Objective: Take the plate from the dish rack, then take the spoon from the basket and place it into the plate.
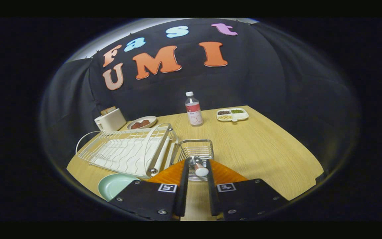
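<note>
Tongs: the tongs (196, 166) stand with a narrow gap, their two fingers (183, 181) on either side of the spoon (198, 167); whether both press on it I cannot tell.
Spoon: its rounded pale handle end sits between the fingertips, the metal part pointing down into the basket (196, 151) just ahead of them.
Basket: a small wire basket, standing on the table right at the fingertips and touching the near corner of the dish rack (128, 151).
Dish rack: a white wire rack to the left of the tongs and slightly beyond them, lying along the left part of the table, with a rolled bar at its near end.
Plate: the pale green plate (116, 186) lies flat on the table to the left of the tongs, close to the table's near edge and just beside the rack's near end.
Open room: to the right of the tongs the table (264, 156) is bare wood out to its right edge; the strip between the fingers is also bare.
Far side: beyond the basket stands a clear bottle (193, 109) with a red label; to its right a divided tray (232, 115) of foods near the far edge; to its left a dish (142, 122) with brown food and a cream toaster (110, 120) at the far left corner.
Room: black cloth hangs behind and around the table.
</note>
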Action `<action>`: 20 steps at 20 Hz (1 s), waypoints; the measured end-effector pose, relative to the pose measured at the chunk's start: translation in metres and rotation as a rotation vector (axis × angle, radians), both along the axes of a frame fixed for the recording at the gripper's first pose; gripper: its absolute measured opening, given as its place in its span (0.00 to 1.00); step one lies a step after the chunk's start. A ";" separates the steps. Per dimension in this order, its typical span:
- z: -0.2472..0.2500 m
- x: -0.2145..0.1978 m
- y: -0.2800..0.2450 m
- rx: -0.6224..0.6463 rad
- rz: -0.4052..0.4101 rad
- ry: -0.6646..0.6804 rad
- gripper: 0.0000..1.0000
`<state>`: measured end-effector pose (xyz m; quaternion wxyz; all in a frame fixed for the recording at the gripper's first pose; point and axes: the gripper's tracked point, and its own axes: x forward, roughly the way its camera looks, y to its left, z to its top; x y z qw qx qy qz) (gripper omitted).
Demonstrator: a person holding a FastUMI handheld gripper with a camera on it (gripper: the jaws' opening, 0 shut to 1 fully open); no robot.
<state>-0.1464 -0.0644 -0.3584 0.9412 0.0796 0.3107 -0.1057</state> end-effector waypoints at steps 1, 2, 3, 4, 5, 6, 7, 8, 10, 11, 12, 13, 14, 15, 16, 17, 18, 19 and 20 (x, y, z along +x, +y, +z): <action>0.000 0.000 0.002 0.008 -0.001 0.002 0.25; 0.001 0.003 0.005 0.019 0.002 0.000 0.20; 0.002 0.003 0.005 0.017 0.004 0.009 0.15; 0.001 0.005 0.005 0.019 0.008 0.018 0.14; 0.004 0.007 0.005 0.019 0.004 0.020 0.12; 0.009 0.010 0.006 0.026 0.009 0.020 0.11; 0.012 0.011 0.005 0.023 0.011 0.022 0.11; 0.018 0.012 0.005 0.021 0.016 0.023 0.10; 0.031 0.014 0.003 0.011 0.023 0.019 0.10; 0.038 0.014 0.002 0.003 0.026 0.015 0.10; 0.045 0.013 0.001 -0.004 0.031 0.012 0.10; 0.052 0.011 0.001 -0.011 0.036 0.012 0.10; 0.060 0.009 0.001 -0.017 0.042 0.009 0.10; 0.068 0.007 0.002 -0.018 0.052 0.003 0.10; 0.077 0.006 0.003 -0.021 0.059 -0.004 0.10; 0.086 0.004 0.004 -0.021 0.070 -0.013 0.10; 0.094 0.003 0.005 -0.019 0.078 -0.020 0.10; 0.102 0.000 0.007 -0.013 0.090 -0.025 0.10; 0.108 -0.003 0.012 -0.007 0.100 -0.030 0.10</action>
